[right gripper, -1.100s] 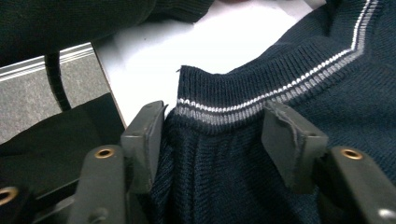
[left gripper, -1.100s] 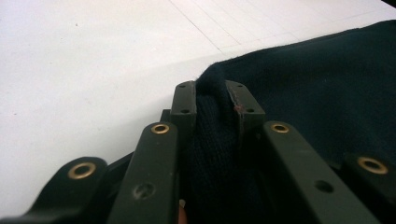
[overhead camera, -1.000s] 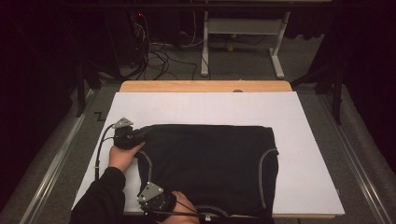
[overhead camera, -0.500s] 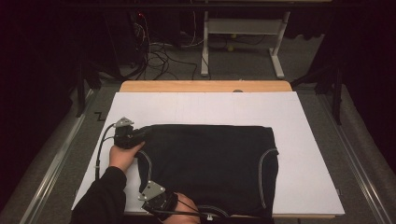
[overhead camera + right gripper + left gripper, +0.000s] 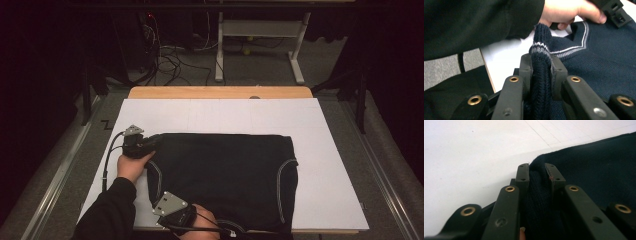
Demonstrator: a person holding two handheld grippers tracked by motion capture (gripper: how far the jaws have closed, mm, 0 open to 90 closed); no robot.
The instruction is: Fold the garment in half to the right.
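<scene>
A dark navy knitted sweater [image 5: 225, 180] with pale stripe trim lies flat across the white table [image 5: 330, 150], toward its near edge. The left gripper [image 5: 537, 173] pinches the sweater's far-left corner; the right gripper [image 5: 542, 67] clamps its striped near-left edge.

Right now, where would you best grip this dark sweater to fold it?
Probably the two left-edge corners, from the left: the sweater lies flat there. The left gripper pinches the far corner, the right gripper the striped hem near the table's front.
</scene>
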